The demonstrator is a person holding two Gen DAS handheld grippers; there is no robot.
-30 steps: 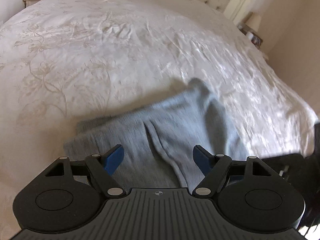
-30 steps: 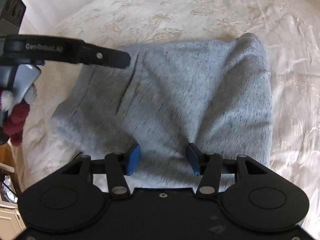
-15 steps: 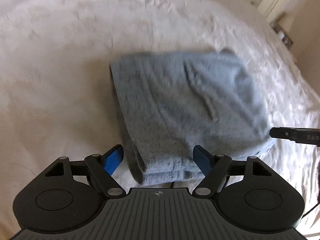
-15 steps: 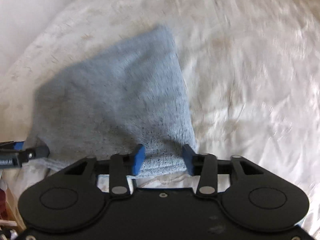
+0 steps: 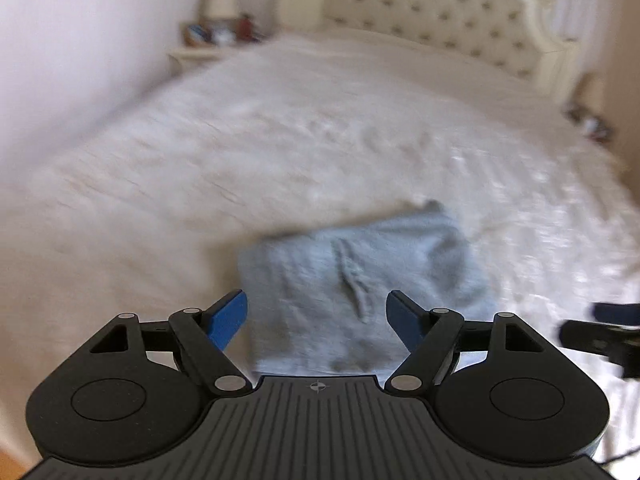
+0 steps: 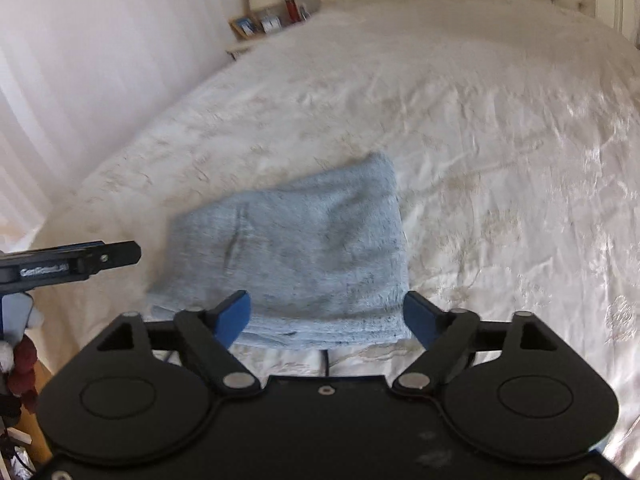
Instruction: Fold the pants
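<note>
Right wrist view shows my right tongs (image 6: 326, 318) spread wide and holding nothing, the two blue pads standing apart over the near edge of the pants (image 6: 304, 248). They lie as a compact grey-blue rectangle on the bed (image 6: 500, 128), near its foot end, layers stacked and visible as a thick lip along the edge closest to me. From the left wrist view my left tongs (image 5: 316, 316) are likewise released, pads well apart with the bundle showing between them, not touching the cloth as far as I can tell; that picture is smeared, so fine detail is lost. A drawstring or seam ridge (image 5: 354, 284) runs down the top face there. Each pair of tongs shows at the edge of the other's view, flanking the bundle.

I judge the fabric to be a soft, fleecy knit: light, limp, no stiffness of its own, and grippy rather than slick against the satiny bedspread, which itself may slide or wrinkle under a tug. It will sag from any single pinch and the layers could peel apart. If I must lift or tidy it, I would pinch through the whole stacked edge at the two near corners, taking every layer at once
</note>
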